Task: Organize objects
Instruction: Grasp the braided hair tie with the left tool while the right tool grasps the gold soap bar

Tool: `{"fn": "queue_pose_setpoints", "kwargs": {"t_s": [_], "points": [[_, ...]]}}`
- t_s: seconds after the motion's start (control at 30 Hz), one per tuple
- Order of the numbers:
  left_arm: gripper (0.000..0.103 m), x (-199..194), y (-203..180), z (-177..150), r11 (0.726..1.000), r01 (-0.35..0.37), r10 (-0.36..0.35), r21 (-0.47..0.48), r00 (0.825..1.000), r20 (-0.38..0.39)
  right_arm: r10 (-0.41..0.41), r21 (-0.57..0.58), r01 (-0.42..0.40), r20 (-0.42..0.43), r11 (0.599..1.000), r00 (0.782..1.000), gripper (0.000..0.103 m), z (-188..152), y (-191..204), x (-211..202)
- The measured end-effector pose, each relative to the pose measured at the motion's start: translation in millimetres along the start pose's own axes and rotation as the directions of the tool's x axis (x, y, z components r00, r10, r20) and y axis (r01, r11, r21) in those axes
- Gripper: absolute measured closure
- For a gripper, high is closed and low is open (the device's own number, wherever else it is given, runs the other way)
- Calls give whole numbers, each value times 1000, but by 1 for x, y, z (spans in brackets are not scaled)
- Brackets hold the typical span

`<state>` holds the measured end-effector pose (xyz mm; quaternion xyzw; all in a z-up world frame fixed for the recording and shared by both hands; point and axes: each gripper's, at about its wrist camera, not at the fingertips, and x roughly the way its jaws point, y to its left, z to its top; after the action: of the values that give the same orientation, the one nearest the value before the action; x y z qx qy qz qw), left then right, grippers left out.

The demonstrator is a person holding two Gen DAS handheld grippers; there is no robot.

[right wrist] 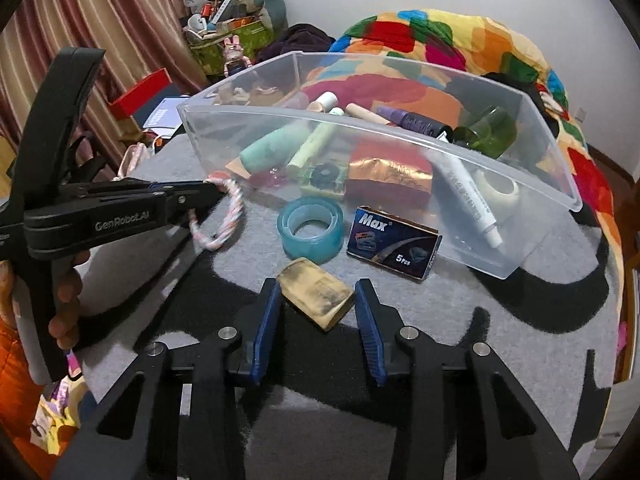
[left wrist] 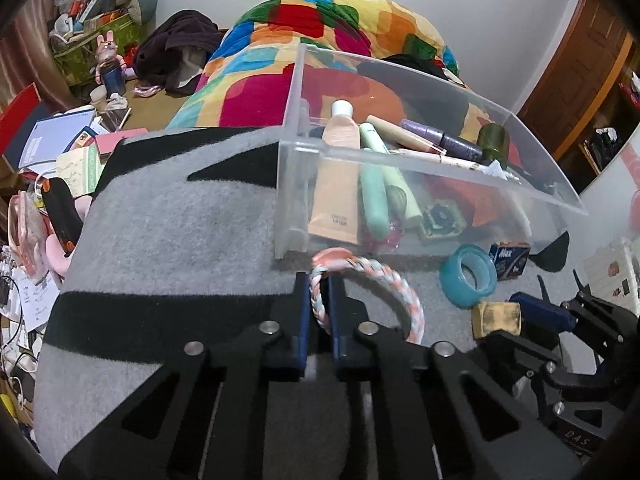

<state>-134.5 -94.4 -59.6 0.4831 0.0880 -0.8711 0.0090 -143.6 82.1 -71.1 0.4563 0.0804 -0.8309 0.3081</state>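
Observation:
A pink-and-white braided rope ring [left wrist: 384, 270] lies on the grey-and-black blanket just in front of a clear plastic bin [left wrist: 400, 68]. My left gripper [left wrist: 320, 304] is shut on the ring's left side. The right wrist view shows the same grip, with the left gripper [right wrist: 216, 192] pinching the ring [right wrist: 236, 200]. A worn tan block [right wrist: 316, 296] sits between the blue pads of my right gripper [right wrist: 316, 300], both pads touching its ends. A teal tape roll [right wrist: 316, 248] and a blue Max box [right wrist: 394, 248] lie before the bin [right wrist: 360, 128], which holds tubes and other small items.
A multicoloured quilt [left wrist: 320, 20] is heaped behind the bin. Books and clutter [left wrist: 52, 136] crowd the floor on the left. A person's hand [right wrist: 64, 292] grips the left tool's handle. A wooden door [left wrist: 580, 80] stands at the right.

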Motion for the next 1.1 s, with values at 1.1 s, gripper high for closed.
{"fn": "queue_pose_setpoints", "kwargs": {"t_s": [1.1], "points": [[98,-86,-40,27,995,76,-91,63,953,290,-91,169,41,303,985,949,78,37,-32,-78]]}}
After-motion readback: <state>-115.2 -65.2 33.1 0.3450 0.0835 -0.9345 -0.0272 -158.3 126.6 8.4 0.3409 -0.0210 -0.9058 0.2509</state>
